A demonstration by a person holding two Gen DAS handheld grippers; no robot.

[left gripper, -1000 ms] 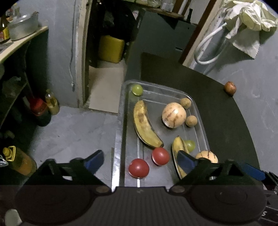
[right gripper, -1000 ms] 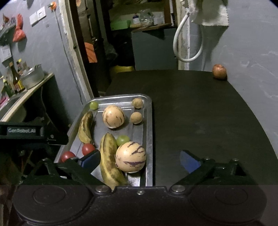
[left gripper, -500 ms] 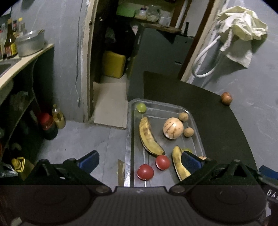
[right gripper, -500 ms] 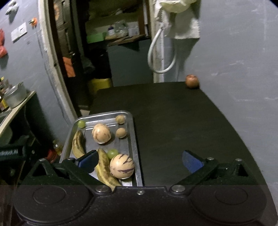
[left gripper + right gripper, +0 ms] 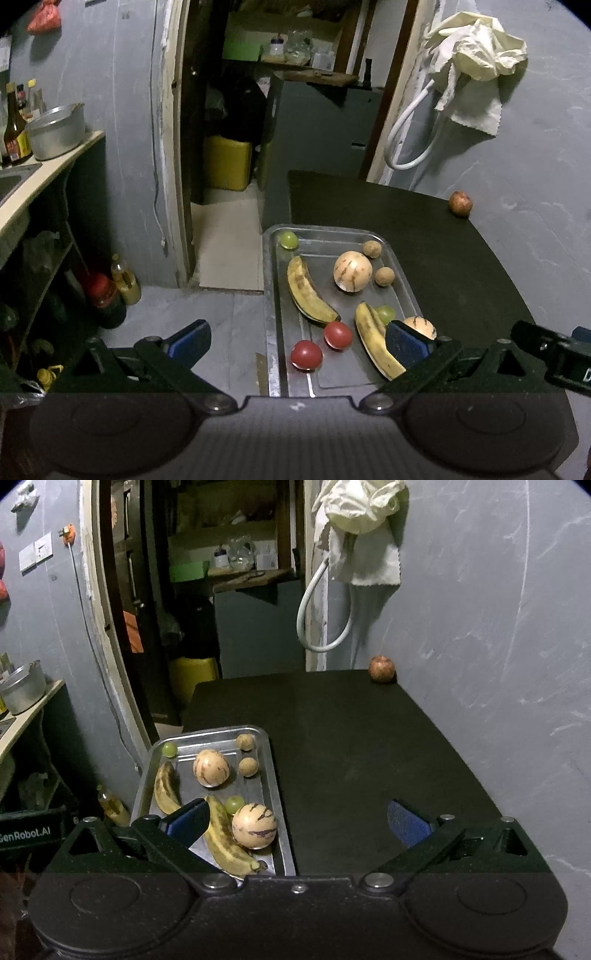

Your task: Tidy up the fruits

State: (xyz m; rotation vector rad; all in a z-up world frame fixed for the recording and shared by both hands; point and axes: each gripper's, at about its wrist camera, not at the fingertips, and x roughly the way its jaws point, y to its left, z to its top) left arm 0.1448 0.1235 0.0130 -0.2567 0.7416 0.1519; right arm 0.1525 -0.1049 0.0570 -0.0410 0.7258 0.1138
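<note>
both of my grippers have drawn back and up from the tray since a second ago, so the fruit sits lower and smaller ahead of me. my left gripper and right gripper both hang wide and empty. the last stray fruit lies far ahead of my right gripper by the wall; it looks round, firm and apt to roll, so i'd pinch it across its middle.

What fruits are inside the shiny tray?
Inside the tray: two bananas, two striped melons, two tomatoes, two green grapes, two small brown fruits. A gripper finger partly covers one melon.
</note>
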